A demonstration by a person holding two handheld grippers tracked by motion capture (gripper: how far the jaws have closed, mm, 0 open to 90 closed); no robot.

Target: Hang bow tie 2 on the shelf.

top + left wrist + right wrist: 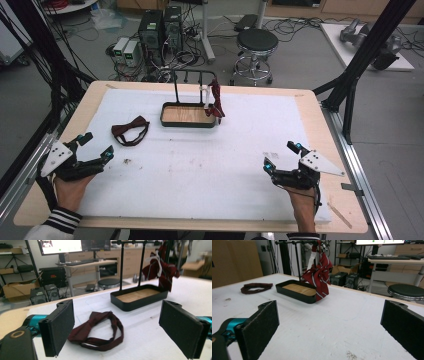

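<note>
While spread wide and empty, left gripper (95,146) faces dark-red bow tie (130,132) just ahead; right gripper (281,156) likewise gaping, striped tie (217,101) and black tray (188,122) far beyond. No legible writing.

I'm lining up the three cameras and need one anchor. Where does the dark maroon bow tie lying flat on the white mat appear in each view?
High view: dark maroon bow tie, left of centre, left of the black wood-floored tray.
Left gripper view: low centre, between the open jaws.
Right gripper view: upper left, left of the tray.
Shared landmark: the tray.
</note>
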